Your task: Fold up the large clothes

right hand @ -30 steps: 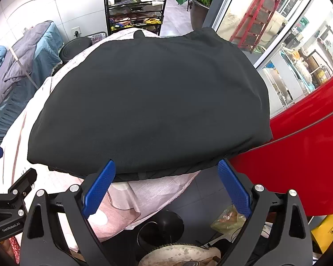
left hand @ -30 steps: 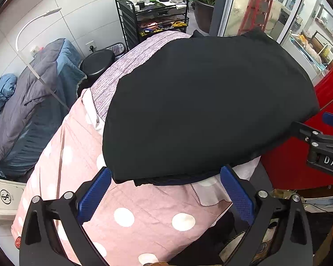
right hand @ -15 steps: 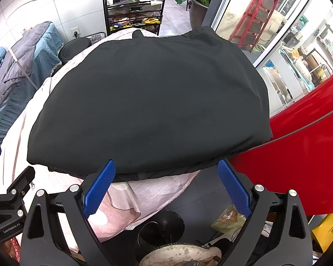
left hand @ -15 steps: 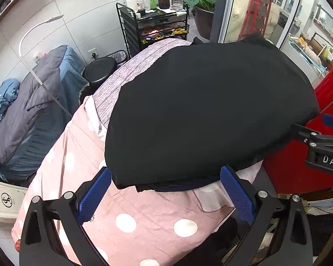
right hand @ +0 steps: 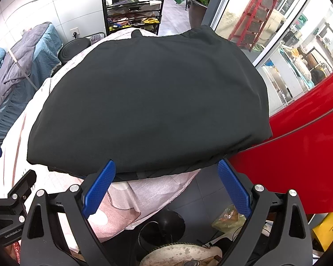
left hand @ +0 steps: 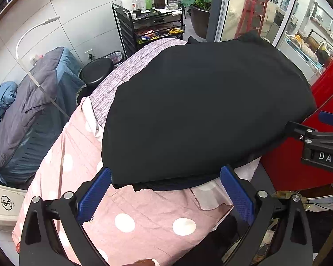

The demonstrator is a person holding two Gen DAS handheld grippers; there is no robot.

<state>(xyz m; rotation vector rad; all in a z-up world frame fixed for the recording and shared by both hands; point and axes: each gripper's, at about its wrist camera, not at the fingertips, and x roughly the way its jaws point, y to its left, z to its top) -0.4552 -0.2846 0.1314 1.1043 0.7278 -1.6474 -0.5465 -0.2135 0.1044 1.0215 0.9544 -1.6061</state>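
A large black garment (left hand: 202, 106) lies folded flat on a bed covered by a pink polka-dot sheet (left hand: 131, 217); it also fills the right wrist view (right hand: 148, 102). My left gripper (left hand: 165, 192) is open and empty, just short of the garment's near edge. My right gripper (right hand: 165, 187) is open and empty at the garment's near right edge. The right gripper shows at the right of the left wrist view (left hand: 322, 141), and the left gripper at the lower left of the right wrist view (right hand: 8, 201).
A mauve knit blanket (left hand: 131, 66) lies under the garment's far side. A blue-grey quilt (left hand: 31, 115) is heaped at left. A black shelf cart (left hand: 153, 24) with bottles stands behind. A red panel (right hand: 299, 155) is at right. A black stool (left hand: 96, 71) stands by the bed.
The left gripper has drawn back and up a little from the garment, so more pink sheet shows. The right gripper has hardly moved. The garment lies still.
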